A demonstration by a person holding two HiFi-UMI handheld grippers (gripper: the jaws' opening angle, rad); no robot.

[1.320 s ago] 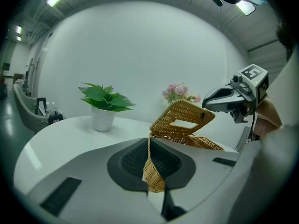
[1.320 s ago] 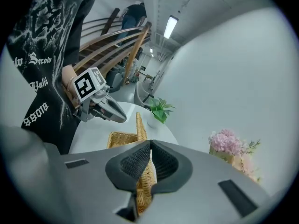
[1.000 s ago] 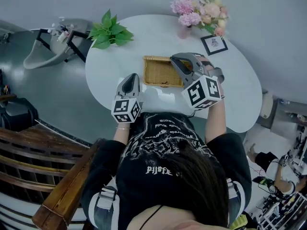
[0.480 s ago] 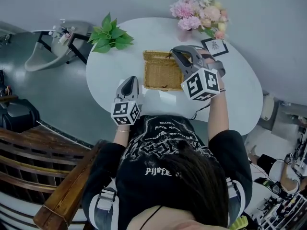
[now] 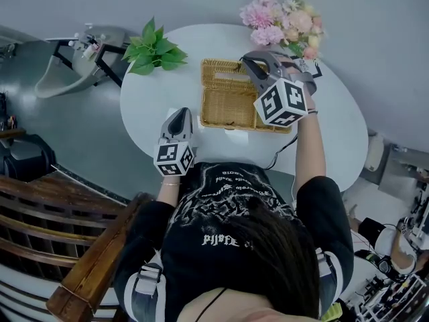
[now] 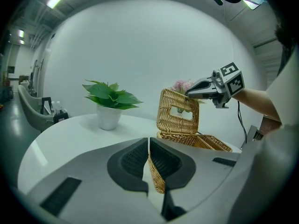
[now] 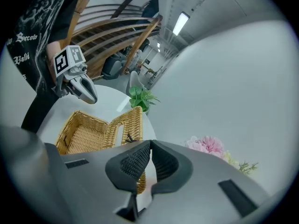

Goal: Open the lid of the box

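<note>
A woven wicker box (image 5: 231, 109) stands on the round white table (image 5: 161, 92). Its lid (image 5: 221, 71) is swung up to about upright over the far edge, and the inside looks empty. My right gripper (image 5: 247, 60) is shut on the lid's free edge. In the right gripper view the lid (image 7: 124, 125) runs in between the closed jaws of the right gripper (image 7: 150, 143). My left gripper (image 5: 181, 111) sits low on the table, left of the box, with its tips together. The left gripper view shows the lid (image 6: 177, 113) upright, with the right gripper (image 6: 189, 93) at its top.
A potted green plant (image 5: 153, 45) stands at the table's far left. A vase of pink flowers (image 5: 281, 15) stands at the far right, with a small framed picture (image 5: 315, 69) beside it. A cable (image 5: 278, 156) hangs from the right gripper. A wooden chair back (image 5: 87, 274) is at my near left.
My right gripper has moved up and away from me with the lid's edge. The lid has swung from nearly shut to about upright. The left gripper has barely moved.
</note>
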